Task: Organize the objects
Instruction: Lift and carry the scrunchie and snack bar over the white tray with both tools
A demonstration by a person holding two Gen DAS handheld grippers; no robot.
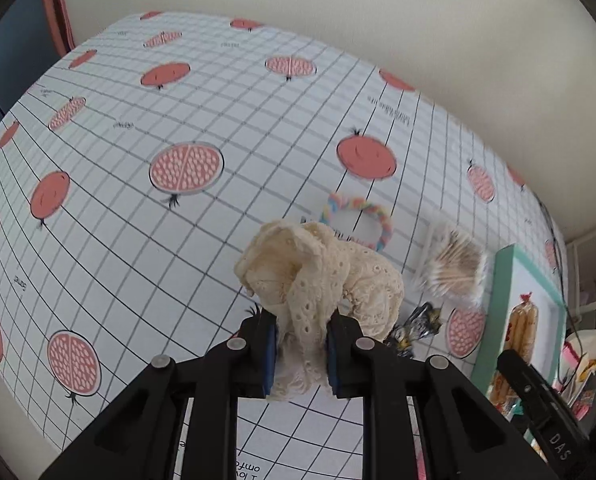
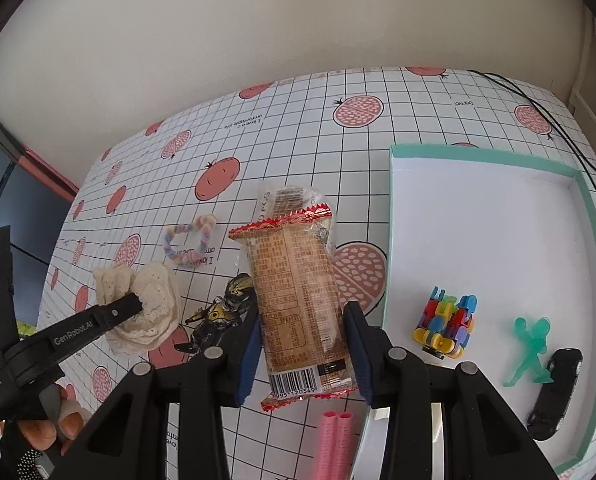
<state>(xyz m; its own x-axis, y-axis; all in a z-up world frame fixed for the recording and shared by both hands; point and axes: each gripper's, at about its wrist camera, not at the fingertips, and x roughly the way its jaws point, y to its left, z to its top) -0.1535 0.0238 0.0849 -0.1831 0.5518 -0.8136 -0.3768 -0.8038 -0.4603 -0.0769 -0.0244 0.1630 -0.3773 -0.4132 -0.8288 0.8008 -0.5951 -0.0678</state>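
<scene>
My left gripper [image 1: 302, 344] is shut on a cream lace cloth [image 1: 322, 272], bunched up and held above the pomegranate-print tablecloth [image 1: 137, 128]. In the right wrist view the left gripper [image 2: 133, 308] and the lace cloth [image 2: 153, 300] sit at the left. My right gripper [image 2: 302, 344] is shut on a long snack packet [image 2: 298, 292], just left of the teal-rimmed white box [image 2: 402, 220]. Inside that box lie a colourful block toy [image 2: 446, 324], a green figure [image 2: 532, 352] and a black toy car [image 2: 554, 392].
On the cloth lie a pastel braided ring [image 2: 189, 240], a black-and-yellow robot toy [image 2: 221, 312] and pink rollers [image 2: 334, 440]. A clear box of cotton swabs [image 1: 454, 268] sits beside the teal box [image 1: 494, 300]. A black cable [image 2: 538, 108] crosses the far right corner.
</scene>
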